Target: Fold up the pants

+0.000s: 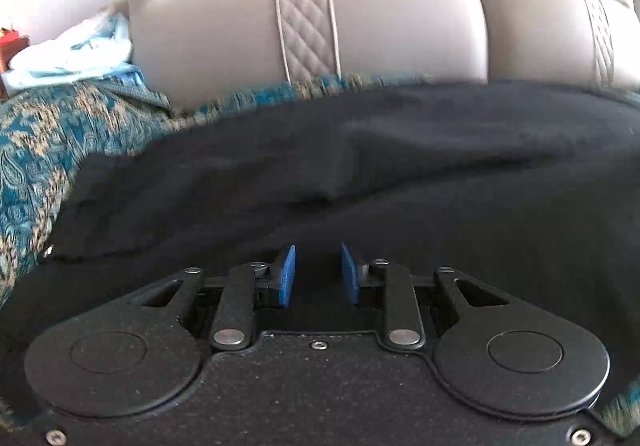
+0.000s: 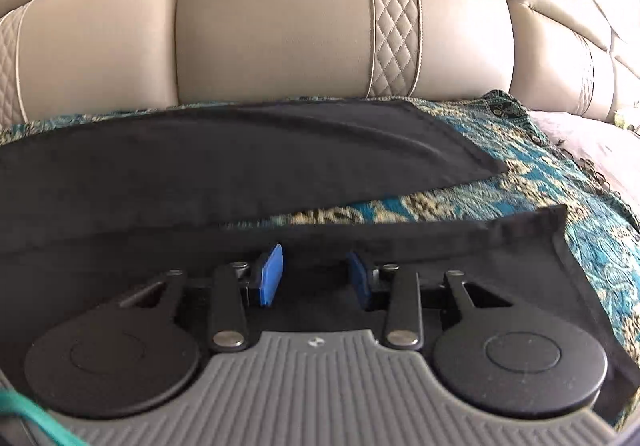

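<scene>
Black pants lie spread on a teal patterned blanket in front of a beige sofa back. The left wrist view shows the waist end with wrinkles. My left gripper is open, low over the cloth, nothing between its blue pads. In the right wrist view the two pant legs lie apart, with blanket showing between them. My right gripper is open over the near leg, its pads empty.
The beige quilted sofa back rises right behind the pants. Light blue and white cloth is piled at the far left. A green cord crosses the lower left corner of the right wrist view.
</scene>
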{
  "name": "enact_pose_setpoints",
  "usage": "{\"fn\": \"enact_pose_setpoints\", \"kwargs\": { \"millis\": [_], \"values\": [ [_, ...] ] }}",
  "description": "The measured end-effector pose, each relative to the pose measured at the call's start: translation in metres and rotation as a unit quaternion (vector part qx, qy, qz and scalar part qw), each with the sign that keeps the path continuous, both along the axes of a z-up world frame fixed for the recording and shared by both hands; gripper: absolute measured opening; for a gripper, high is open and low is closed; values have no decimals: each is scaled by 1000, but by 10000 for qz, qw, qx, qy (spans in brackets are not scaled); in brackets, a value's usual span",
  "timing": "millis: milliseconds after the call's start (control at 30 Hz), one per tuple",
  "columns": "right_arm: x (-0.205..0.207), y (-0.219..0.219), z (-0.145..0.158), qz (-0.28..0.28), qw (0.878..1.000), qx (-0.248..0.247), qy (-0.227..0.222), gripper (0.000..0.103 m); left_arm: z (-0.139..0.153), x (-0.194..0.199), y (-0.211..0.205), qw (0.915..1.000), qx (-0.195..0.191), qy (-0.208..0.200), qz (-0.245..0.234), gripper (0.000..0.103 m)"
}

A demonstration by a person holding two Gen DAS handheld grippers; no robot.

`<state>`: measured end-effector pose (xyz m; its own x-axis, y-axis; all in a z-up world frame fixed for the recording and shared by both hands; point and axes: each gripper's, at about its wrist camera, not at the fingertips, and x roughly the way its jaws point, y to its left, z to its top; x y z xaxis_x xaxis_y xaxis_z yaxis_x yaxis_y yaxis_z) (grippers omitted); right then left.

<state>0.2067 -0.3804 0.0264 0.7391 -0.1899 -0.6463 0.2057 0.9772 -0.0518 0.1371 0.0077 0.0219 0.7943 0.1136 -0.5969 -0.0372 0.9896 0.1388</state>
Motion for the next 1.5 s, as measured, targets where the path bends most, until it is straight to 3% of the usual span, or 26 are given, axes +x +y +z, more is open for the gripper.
{"fn": "enact_pose_setpoints", "kwargs": {
  "millis": [300, 433, 533, 600, 633, 733, 833, 900, 1000, 1100, 1167, 1233, 1300, 1400, 1500],
  "values": [
    [28, -1, -6, -96, 9999, -44, -104, 52, 0, 44, 24, 9978, -247, 66, 618, 29],
    [33, 2, -7, -100, 9998, -99, -110, 54, 2, 49, 22, 9978, -100, 104, 651, 29],
    [32, 2, -7, -151, 9997, -93, -151, 59, 12, 49, 28, 9974, -215, 236, 653, 40],
    [30, 2, -5, -242, 9995, -123, -130, 71, 22, 48, 42, 9962, -531, 193, 667, 46],
    [29, 2, -4, -340, 9993, -152, -75, 75, 30, 48, 52, 9949, -692, 149, 718, 55],
    [26, 2, 3, -657, 9978, -46, 63, 82, 50, 58, 85, 9903, -961, -40, 1000, 77],
    [19, 5, 11, -842, 9960, 289, -24, 85, 64, 83, 121, 9840, -983, -130, 1477, 83],
    [14, 12, 18, -797, 9953, 517, -203, 88, 66, 106, 146, 9768, -1023, -36, 1880, 87],
    [8, 27, 26, -649, 9948, 626, -467, 90, 57, 144, 188, 9566, -1359, 302, 2559, 87],
    [6, 39, 31, -497, 9934, 819, -628, 91, 41, 172, 227, 9241, -1892, 612, 3262, 87],
    [9, 47, 32, -402, 9930, 891, -656, 92, 29, 188, 243, 9058, -1991, 775, 3659, 91],
    [16, 54, 31, -325, 9939, 817, -670, 93, 17, 201, 250, 8936, -1955, 985, 3919, 92],
    [21, 62, 32, -281, 9952, 651, -677, 96, 7, 213, 253, 8861, -1872, 1098, 4096, 95],
    [25, 75, 32, -150, 9966, 442, -675, 100, 0, 226, 249, 8820, -1642, 1010, 4299, 103],
    [28, 85, 30, 27, 9974, 337, -643, 102, -7, 242, 252, 8626, -1597, 1139, 4664, 103]
  ]
}}
